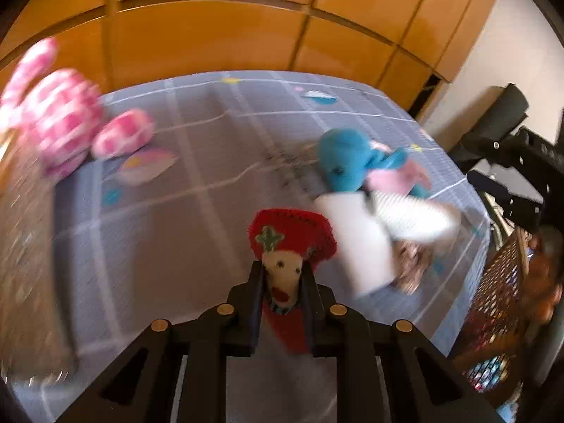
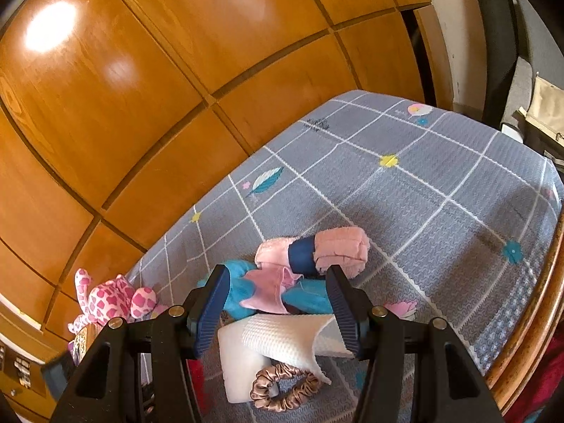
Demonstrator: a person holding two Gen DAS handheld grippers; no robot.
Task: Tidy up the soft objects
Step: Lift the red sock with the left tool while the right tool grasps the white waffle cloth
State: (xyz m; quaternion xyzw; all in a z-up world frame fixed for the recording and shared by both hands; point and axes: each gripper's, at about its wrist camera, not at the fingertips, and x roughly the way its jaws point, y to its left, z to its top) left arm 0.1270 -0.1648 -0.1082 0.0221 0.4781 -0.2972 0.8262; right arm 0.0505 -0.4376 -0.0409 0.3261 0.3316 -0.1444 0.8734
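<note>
Two hand-held grippers work over a bed covered in a grey quilted sheet [image 2: 440, 190] with white grid lines and small flower prints, against glossy orange-brown wooden wardrobe doors [image 2: 141, 88].

The left gripper [image 1: 282, 275] pinches a small crocheted doll with a red hat and cream face [image 1: 287, 246]. Its two black fingers press against the sides of the doll's face. The doll's long axis runs straight along the fingers, hat pointing away, red body trailing back between them. The view is blurred, so whether the doll rests on the sheet or is lifted cannot be told.

The right gripper [image 2: 278, 303] is empty, its blue-padded fingers spread apart. It hovers over a heap just ahead: a blue plush toy with pink fabric [image 2: 243, 289], a rolled pink towel with a navy band [image 2: 317, 250], a folded white waffle-weave cloth [image 2: 282, 342], and a bronze satin scrunchie [image 2: 282, 387].

A pink and white spotted plush animal [image 2: 112, 299] sits well apart at the left, near the headboard end.

The heap lies nearer the right gripper; the towel's long axis runs across its fingers, which likely suits a straight grasp.
</note>
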